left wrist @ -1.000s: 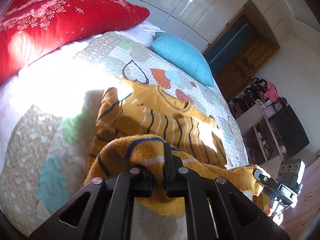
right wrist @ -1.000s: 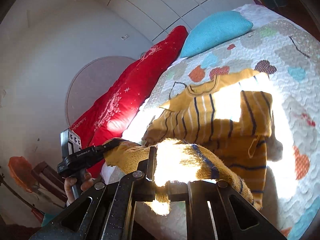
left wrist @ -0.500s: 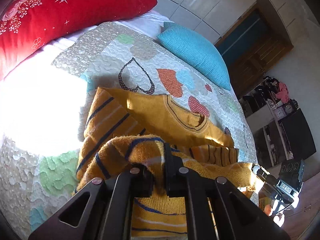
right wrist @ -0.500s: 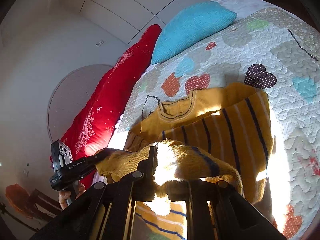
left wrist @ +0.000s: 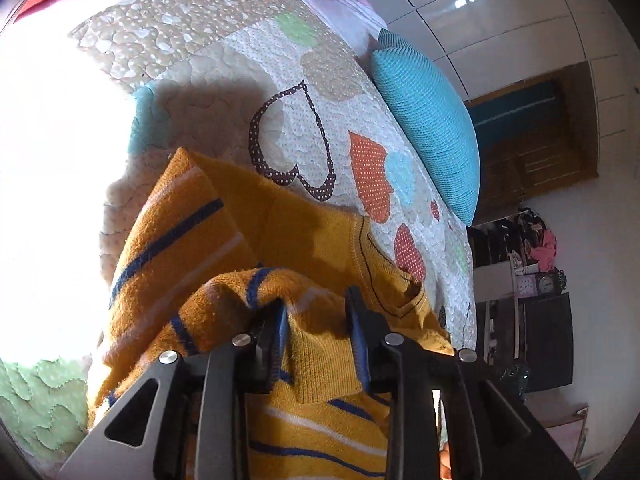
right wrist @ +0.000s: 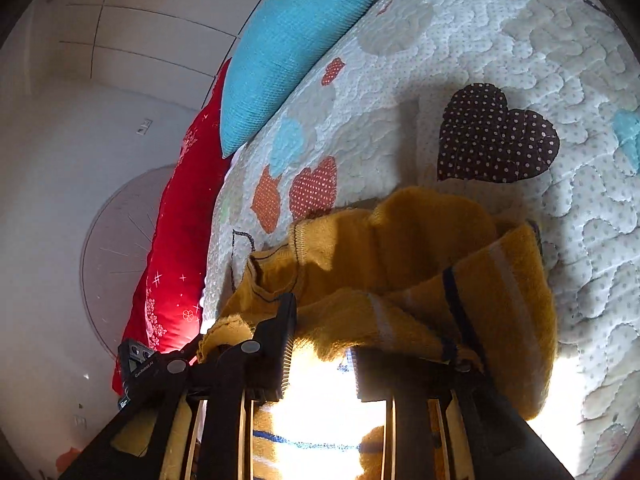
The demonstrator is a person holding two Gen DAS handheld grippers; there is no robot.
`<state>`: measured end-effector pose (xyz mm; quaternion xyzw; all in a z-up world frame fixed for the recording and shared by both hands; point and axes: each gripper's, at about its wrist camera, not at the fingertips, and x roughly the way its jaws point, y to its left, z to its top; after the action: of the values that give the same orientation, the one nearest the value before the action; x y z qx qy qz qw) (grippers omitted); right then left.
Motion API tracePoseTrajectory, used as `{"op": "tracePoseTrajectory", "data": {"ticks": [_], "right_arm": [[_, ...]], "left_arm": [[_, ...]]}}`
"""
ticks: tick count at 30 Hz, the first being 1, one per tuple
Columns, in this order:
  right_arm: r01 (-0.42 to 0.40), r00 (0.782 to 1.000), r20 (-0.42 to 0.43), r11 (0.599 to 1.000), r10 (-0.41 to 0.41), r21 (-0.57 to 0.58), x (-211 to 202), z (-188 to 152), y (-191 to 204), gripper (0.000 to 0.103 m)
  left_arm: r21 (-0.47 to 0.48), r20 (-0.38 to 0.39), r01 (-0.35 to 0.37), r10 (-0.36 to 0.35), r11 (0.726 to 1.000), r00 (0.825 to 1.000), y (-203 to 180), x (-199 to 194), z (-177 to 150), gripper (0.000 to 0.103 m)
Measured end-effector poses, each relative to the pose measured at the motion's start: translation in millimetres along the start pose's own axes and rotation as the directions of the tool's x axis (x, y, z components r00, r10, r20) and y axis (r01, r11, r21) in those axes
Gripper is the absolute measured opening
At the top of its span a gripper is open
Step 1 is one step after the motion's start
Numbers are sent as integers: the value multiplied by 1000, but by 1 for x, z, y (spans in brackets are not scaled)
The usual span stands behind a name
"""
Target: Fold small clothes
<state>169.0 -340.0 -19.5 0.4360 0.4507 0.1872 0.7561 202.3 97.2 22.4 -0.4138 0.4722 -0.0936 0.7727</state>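
Observation:
A small mustard-yellow sweater [left wrist: 224, 248] with navy and white stripes lies on the heart-patterned quilt [left wrist: 248, 60]. Its lower hem is folded up over the chest, close to the collar [left wrist: 384, 280]. My left gripper [left wrist: 316, 320] is open, its jaws apart with the folded hem lying loose between them. In the right wrist view the sweater [right wrist: 420, 264] fills the foreground. My right gripper [right wrist: 322, 328] is open too, with the hem edge draped over its right finger [right wrist: 372, 372]. The left gripper's body [right wrist: 140, 360] shows at lower left.
A turquoise pillow [left wrist: 428, 120] and a red pillow [right wrist: 176, 248] lie at the head of the bed. Strong sunlight washes out the quilt at the left. A wooden door and shelves [left wrist: 528, 280] stand beyond the bed's far side.
Both grippers carried the sweater's hem forward over its chest toward the collar, then opened and let go. The fold now rests on the sweater.

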Motion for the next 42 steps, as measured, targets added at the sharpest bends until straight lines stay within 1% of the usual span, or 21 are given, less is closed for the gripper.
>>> {"op": "tracePoseTrajectory", "data": {"ticks": [2,4,6,9,11,14,18,21,22,24,28,29,30,31,32,33,35,37,38,40,42], "right_arm": [[-16,1000,0,1000,16,17,4,3,-4,29],[-56,998,0,998,56,41,5,6,-7,38],[-101,995,7,992,101,73,3,8,-9,46],[-136,991,15,985,135,109,3,13,-10,52],[-154,988,23,980,152,129,1,15,-9,57],[-231,973,61,951,224,207,-4,18,-13,72],[-361,932,149,876,330,321,-15,19,-22,81],[-379,922,204,872,328,311,-36,18,-15,89],[-365,926,217,880,309,303,-44,17,-12,90],[-299,945,214,916,246,268,-57,15,0,90],[-197,976,116,975,185,103,-61,-5,51,89],[-164,984,80,985,160,51,-57,-13,67,87],[-127,991,42,992,128,-6,-50,-21,84,80],[-90,996,5,994,90,-69,-40,-31,101,74],[-54,998,-29,990,51,-132,-29,-41,117,61],[-15,998,-63,980,2,-200,-13,-51,134,50],[63,989,-107,940,-104,-336,22,-73,163,42],[103,973,-147,901,-180,-421,64,-93,179,40],[143,959,-153,875,-238,-463,89,-101,184,40],[248,913,-136,788,-385,-564,139,-112,190,37],[312,872,-111,717,-476,-623,183,-116,190,35]], "left_arm": [[-43,16,53,-52,998,999,6,-1,9,35],[-74,79,84,-79,994,994,10,-10,17,54],[-92,126,92,-80,992,989,13,-20,25,60],[-81,134,68,-57,994,989,13,-31,31,60],[-31,143,28,-23,999,989,7,-41,29,60],[87,156,-53,39,995,987,-8,-59,14,62],[249,184,-189,145,950,972,-24,-78,-20,62],[290,212,-234,177,928,961,-21,-90,-45,67],[290,225,-256,194,922,955,-17,-92,-52,73],[298,266,-327,251,897,931,-10,-93,-64,73],[338,354,-521,407,784,842,5,-82,-83,73],[341,356,-549,435,763,827,12,-79,-86,71],[340,344,-553,447,760,826,19,-76,-87,52],[332,322,-543,449,771,834,27,-74,-88,30],[321,302,-520,435,792,849,35,-74,-88,25],[310,297,-494,410,813,862,41,-76,-89,24],[304,310,-460,370,834,876,49,-83,-92,24],[309,320,-433,336,847,886,57,-88,-94,28],[309,324,-420,320,854,890,61,-90,-96,32],[274,304,-370,285,887,909,73,-95,-92,41],[253,279,-325,253,911,926,78,-96,-87,41]]}}
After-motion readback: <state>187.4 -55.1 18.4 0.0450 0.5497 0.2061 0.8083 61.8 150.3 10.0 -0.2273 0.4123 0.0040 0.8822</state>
